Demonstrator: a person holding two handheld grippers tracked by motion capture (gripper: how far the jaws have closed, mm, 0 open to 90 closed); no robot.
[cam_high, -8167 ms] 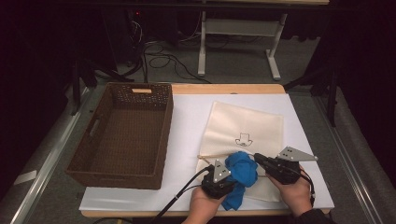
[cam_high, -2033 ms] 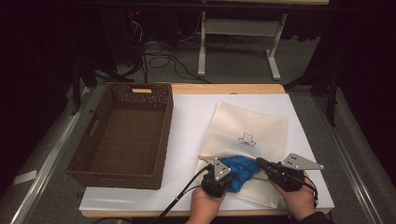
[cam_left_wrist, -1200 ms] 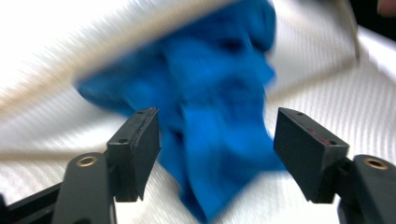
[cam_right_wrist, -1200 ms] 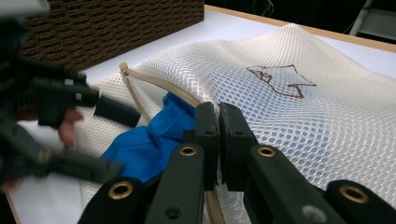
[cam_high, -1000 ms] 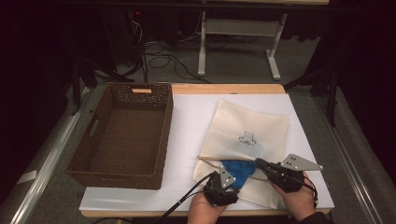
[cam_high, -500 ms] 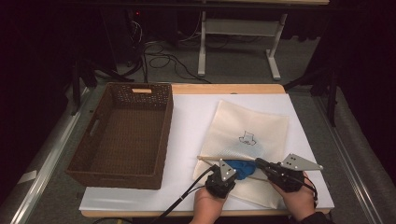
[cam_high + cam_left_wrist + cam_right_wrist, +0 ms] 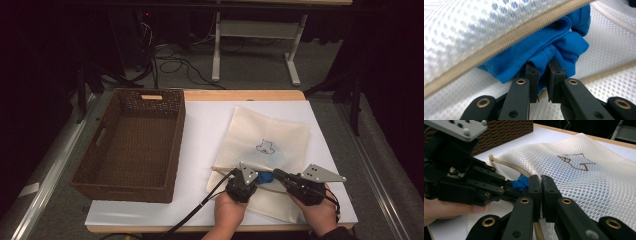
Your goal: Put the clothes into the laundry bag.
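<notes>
High view: the cream mesh laundry bag (image 7: 265, 150) with a dark line drawing on it is lying flat at the lower right of centre on the white surface (image 7: 205, 130), its zipped mouth facing the bottom edge of the frame. A rectangular dark brown woven wicker basket (image 7: 131, 142) is sitting at the left of centre, just beside the bag. The left tool (image 7: 246, 181) and the right tool (image 7: 280, 176) are meeting at the bag's mouth, low in the frame, with a small patch of crumpled blue cloth (image 7: 264, 176) showing between them.

In the left gripper view, the left tool (image 7: 542, 71) is clamping a soft fold of the blue cloth (image 7: 549, 47) at the centre, its black jaws drawn nearly together on the stitched hem. The cloth is lying inside the bag's opening, under the beige zipper band (image 7: 506, 42) that is running diagonally from lower left to upper right, with honeycomb mesh above and below.

In the right gripper view, the right tool (image 7: 541, 187) is pinching the bag's upper zipper edge at the centre, jaws pressed together on it. The mesh is rising in a gentle ridge toward the upper right.
</notes>
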